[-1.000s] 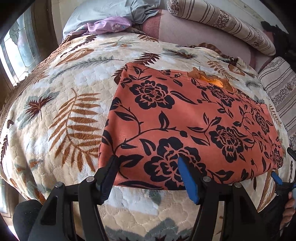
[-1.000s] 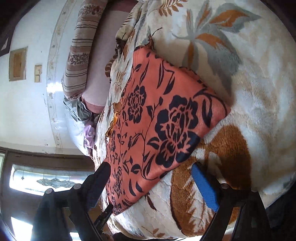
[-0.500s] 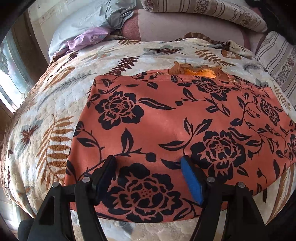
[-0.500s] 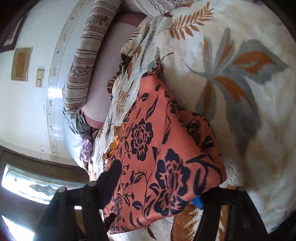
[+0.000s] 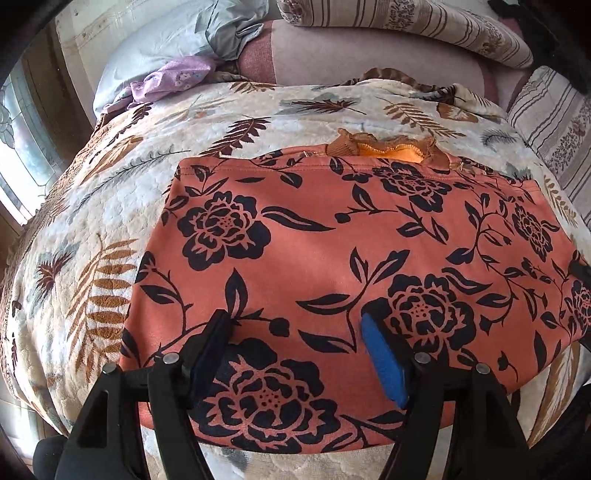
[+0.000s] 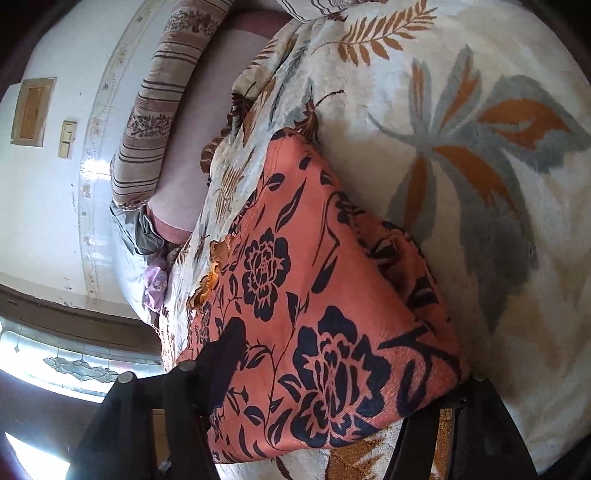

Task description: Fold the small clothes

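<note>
An orange garment with black flowers (image 5: 332,240) lies flat on the leaf-print blanket (image 5: 92,221). An orange frilled edge (image 5: 388,149) peeks out at its far side. My left gripper (image 5: 299,343) is open, its fingers over the garment's near part, close above the cloth. In the right wrist view the same garment (image 6: 314,295) fills the lower middle. My right gripper (image 6: 340,369) is open around the garment's near corner; one finger (image 6: 225,354) lies over the cloth and the other is hidden under the corner. The right gripper also shows at the left wrist view's right edge (image 5: 581,273).
Striped pillows (image 5: 424,26) and a pink cushion (image 5: 369,62) lie at the head of the bed. A grey pillow (image 5: 166,48) and a purple cloth (image 5: 173,74) lie at the far left. A window (image 5: 14,147) is beyond the bed's left edge.
Both grippers have moved forward over the garment. The left fingers went from its near hem to well over it. The right fingers now straddle the corner.
</note>
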{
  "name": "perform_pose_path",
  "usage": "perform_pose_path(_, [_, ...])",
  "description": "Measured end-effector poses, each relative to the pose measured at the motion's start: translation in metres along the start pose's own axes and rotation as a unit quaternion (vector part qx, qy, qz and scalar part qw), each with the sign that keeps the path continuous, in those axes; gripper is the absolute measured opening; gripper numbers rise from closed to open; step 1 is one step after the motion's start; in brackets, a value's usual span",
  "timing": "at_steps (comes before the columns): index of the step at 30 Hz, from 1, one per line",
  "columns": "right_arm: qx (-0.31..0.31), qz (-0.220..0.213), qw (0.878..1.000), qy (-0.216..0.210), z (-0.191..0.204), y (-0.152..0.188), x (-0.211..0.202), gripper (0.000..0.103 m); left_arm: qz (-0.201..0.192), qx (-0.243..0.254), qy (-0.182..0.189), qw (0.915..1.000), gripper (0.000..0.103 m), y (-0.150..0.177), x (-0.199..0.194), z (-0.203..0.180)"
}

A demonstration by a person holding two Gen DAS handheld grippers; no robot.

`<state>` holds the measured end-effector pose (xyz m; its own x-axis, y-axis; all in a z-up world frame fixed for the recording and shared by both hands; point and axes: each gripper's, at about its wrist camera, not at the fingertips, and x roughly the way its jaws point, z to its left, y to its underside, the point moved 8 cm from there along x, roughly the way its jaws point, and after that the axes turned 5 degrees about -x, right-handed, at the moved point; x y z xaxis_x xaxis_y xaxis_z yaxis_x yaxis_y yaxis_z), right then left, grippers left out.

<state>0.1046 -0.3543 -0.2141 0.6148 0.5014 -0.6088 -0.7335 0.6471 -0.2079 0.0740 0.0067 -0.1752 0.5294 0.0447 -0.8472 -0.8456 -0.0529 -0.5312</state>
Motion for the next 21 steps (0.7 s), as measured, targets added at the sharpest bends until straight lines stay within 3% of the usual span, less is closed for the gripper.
perform_pose_path(1, [-0.006, 0.006, 1.000, 0.011, -0.001, 0.000, 0.002, 0.033, -0.003, -0.003, 0.005, 1.0000, 0.074, -0.001, -0.002, 0.000])
perform_pose_path(3, [-0.007, 0.011, 1.000, 0.026, -0.007, 0.001, 0.004, 0.026, -0.008, -0.006, 0.009, 0.9999, 0.074, -0.004, -0.004, 0.001])
perform_pose_path(6, [-0.020, 0.011, 0.999, 0.041, -0.006, 0.002, 0.004, 0.026, 0.014, -0.003, 0.010, 0.9999, 0.075, 0.003, 0.012, 0.000])
perform_pose_path(8, [-0.018, 0.010, 0.999, 0.048, -0.005, 0.001, 0.005, 0.029, 0.002, 0.018, 0.000, 0.9998, 0.076, 0.002, 0.012, -0.003])
perform_pose_path(10, [0.002, 0.011, 0.999, 0.044, -0.006, 0.000, 0.005, 0.030, 0.004, 0.000, 0.014, 0.9999, 0.076, -0.003, 0.001, -0.001])
perform_pose_path(13, [0.007, 0.017, 0.999, 0.038, -0.006, 0.000, 0.006, 0.033, -0.029, -0.009, 0.029, 0.9991, 0.076, -0.011, -0.013, 0.002])
perform_pose_path(15, [-0.015, 0.018, 0.999, 0.049, -0.004, 0.000, 0.008, 0.030, 0.015, 0.015, 0.023, 0.9995, 0.076, 0.003, 0.011, -0.003])
perform_pose_path(18, [-0.072, 0.013, 0.993, 0.092, 0.012, -0.003, 0.007, 0.021, -0.009, 0.030, 0.023, 0.9993, 0.080, 0.006, 0.016, -0.004])
perform_pose_path(21, [-0.136, -0.011, 0.985, 0.107, 0.057, -0.009, -0.002, 0.019, -0.003, -0.021, 0.078, 0.9968, 0.079, 0.000, 0.010, 0.007])
